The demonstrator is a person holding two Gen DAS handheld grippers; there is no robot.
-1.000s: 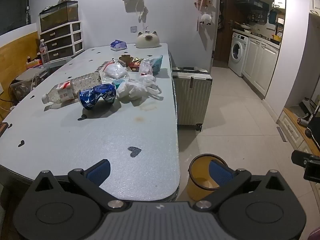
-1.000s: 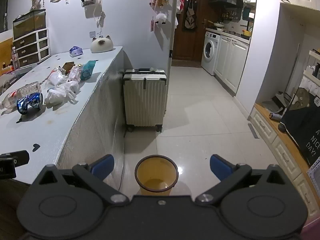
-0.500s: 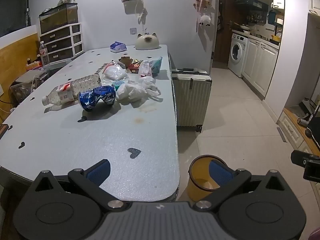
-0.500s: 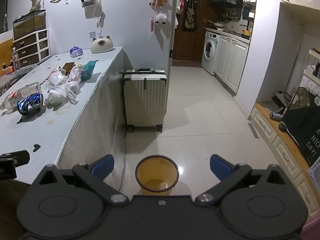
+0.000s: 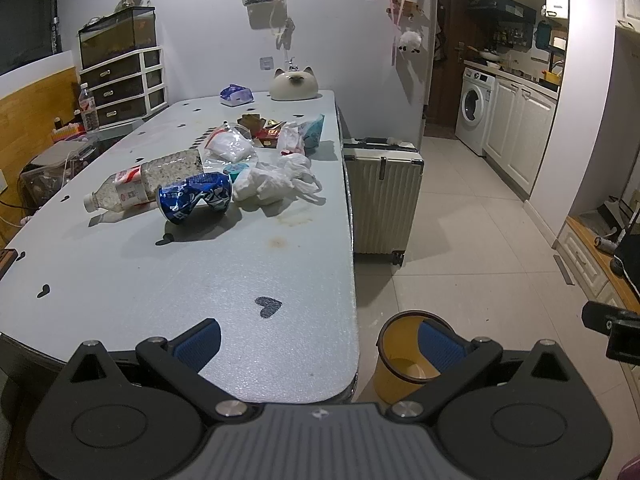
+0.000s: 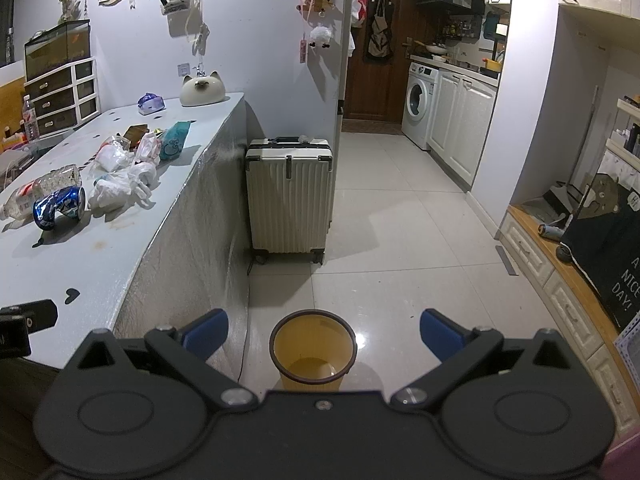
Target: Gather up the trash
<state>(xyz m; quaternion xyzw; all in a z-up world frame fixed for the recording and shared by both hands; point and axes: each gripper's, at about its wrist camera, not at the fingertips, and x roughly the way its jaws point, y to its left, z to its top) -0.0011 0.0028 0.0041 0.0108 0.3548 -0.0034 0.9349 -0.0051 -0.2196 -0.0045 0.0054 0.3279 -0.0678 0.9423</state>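
Observation:
Trash lies mid-table: a crushed blue can, a clear plastic bottle on its side, a crumpled white bag, a clear bag and snack wrappers. A yellow bin stands on the floor by the table's near corner. My left gripper hangs open over the table's near edge, far from the trash. My right gripper is open above the bin, nothing between its fingers.
The grey table has heart marks. A white suitcase stands against the table's far side. A cat-shaped jar and tissue pack sit at the table's back. Drawers are left, a washing machine beyond open tiled floor.
The left wrist view has crept slightly forward toward the trash pile. The right gripper has stayed put over the bin; both stay open.

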